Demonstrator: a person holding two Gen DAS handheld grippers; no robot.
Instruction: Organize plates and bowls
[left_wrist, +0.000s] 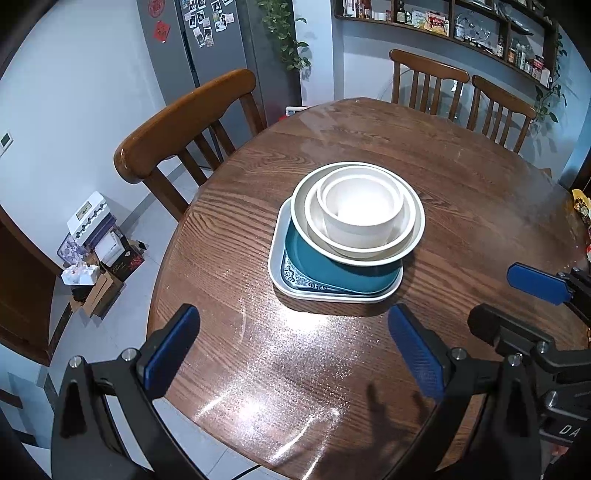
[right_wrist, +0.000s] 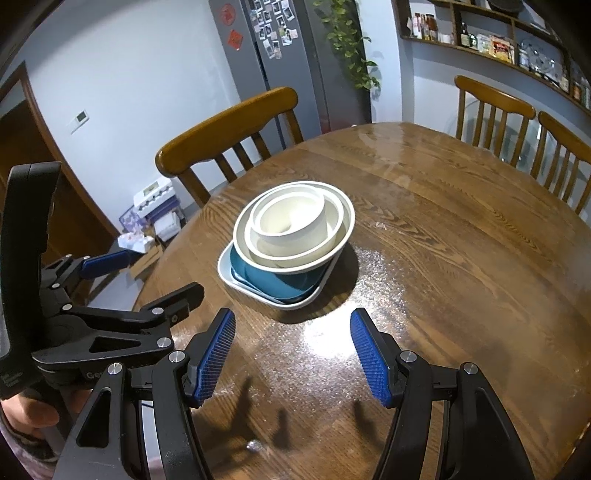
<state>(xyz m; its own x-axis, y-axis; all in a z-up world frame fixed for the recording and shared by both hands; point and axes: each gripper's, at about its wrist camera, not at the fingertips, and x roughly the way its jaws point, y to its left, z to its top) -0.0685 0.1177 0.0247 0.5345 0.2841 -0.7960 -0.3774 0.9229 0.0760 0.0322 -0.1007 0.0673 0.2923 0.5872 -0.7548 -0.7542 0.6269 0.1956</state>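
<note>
Wooden, with a glossy clear cover, the round table (left_wrist: 443, 177) carries one nested stack near its middle; both grippers hang short of it, empty.

At the left, the left gripper (left_wrist: 295, 350) has its blue-padded fingers (left_wrist: 173, 347) spread wide over the near table edge, nothing between them. In the right wrist view its black body shows a moulded word starting "Ge", the rest hidden behind a finger; small print on the handle is too blurred to read. A bare thumb (right_wrist: 37, 410) grips it from below.

In the middle sits the stack: a white square tray (left_wrist: 275, 258) at the bottom, a blue-patterned plate (left_wrist: 291, 275) and a teal plate (left_wrist: 332, 269) on it, then a wide white bowl (left_wrist: 419, 221), a cream bowl (left_wrist: 314, 218) inside that, and a small white bowl (left_wrist: 362, 210) on top. The wide bowl overhangs the far side of the tray and the plates lie skewed, so I judge the pile top-heavy. A pinch on only the small bowl's rim could tilt it against the cream one. A sideways nudge could slide the pile across the slick cover. Glazed rims may slip from the pads.

At the right, the right gripper (right_wrist: 293, 354) stands with its fingers parted, clear of the tray. Seen from the left wrist camera, white letters "DA" show on its body, cut off by the frame edge. Labels on the far wall shelf (left_wrist: 480, 40) are too small to read.
</note>
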